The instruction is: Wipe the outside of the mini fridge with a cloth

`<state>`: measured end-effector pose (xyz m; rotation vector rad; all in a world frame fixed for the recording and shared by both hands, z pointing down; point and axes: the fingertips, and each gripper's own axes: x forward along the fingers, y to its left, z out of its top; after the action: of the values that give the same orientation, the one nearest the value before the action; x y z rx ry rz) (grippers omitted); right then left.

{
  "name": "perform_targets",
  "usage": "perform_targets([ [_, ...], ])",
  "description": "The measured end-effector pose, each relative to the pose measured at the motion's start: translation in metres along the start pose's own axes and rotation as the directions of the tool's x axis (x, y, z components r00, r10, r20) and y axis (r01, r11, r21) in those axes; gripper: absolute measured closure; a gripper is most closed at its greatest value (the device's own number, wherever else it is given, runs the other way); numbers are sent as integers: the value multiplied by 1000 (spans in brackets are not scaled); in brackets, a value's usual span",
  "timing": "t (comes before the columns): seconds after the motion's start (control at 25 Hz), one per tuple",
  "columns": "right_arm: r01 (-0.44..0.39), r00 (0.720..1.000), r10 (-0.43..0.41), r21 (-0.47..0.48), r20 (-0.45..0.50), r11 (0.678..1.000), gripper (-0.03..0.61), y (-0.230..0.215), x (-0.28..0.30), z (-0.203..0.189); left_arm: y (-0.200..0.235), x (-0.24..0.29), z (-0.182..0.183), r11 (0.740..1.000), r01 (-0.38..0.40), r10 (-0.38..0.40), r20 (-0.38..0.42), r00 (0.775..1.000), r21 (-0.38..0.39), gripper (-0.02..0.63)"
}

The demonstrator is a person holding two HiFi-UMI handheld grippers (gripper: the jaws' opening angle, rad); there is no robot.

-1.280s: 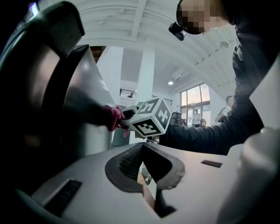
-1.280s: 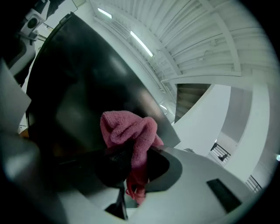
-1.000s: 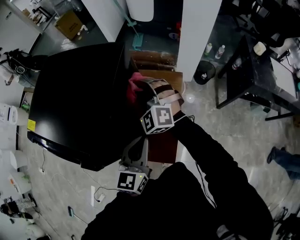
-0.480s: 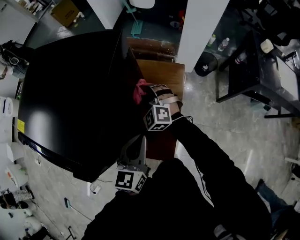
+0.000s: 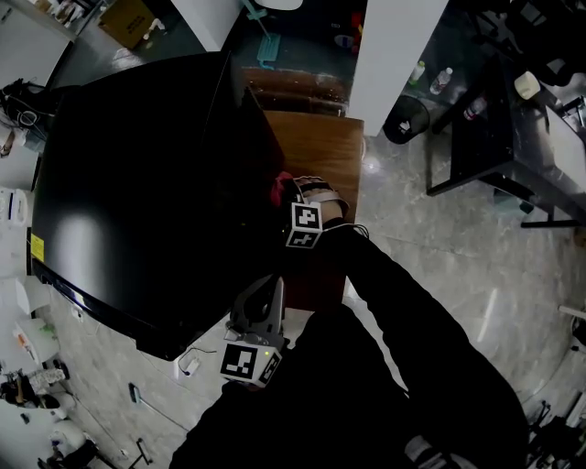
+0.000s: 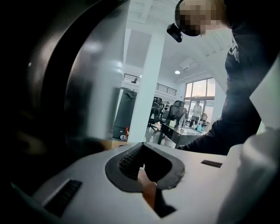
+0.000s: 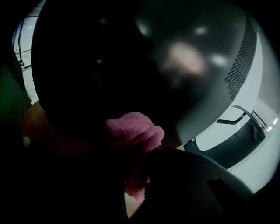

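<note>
The black mini fridge fills the left half of the head view, standing on a brown wooden stand. My right gripper is shut on a pink cloth and presses it to the fridge's right side wall. In the right gripper view the bunched cloth sticks out past the right gripper against the glossy black fridge. My left gripper hangs lower, by the fridge's near corner. In the left gripper view the left gripper has its jaws together with nothing between them, and the fridge is dark at left.
A white pillar rises behind the stand. A black bin and a black table are at the right. A white plug with its cable lies on the floor near the fridge's front corner. A cardboard box is at top left.
My right gripper has slid the pink cloth along the fridge's right side, closer to me and lower. The left gripper has stayed in about the same place.
</note>
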<state>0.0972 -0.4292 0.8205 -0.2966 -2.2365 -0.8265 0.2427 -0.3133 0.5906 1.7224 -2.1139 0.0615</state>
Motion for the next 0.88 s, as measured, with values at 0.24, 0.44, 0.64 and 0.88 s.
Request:
perform_targets([
  [0.24,-19,999,20,23,-41,1000,512,-3,-2,-12,-11,-10,3,998,56,-56,-19,998,12,609],
  [0.44,49,985,-101,337,139,940,511,-31,-130,32,-33,-49,39,987,143,-147,54,988,79,609],
  [0.64,-96,910,-180,613,373,784,511,5,-288,101,-49,-114,51,965,234,-244,75,967,120,607],
  [0.88,-190,827,-280,712,487,676,512,77,-386,195,-27,-196,39,945,308,-321,119,940,112,609],
])
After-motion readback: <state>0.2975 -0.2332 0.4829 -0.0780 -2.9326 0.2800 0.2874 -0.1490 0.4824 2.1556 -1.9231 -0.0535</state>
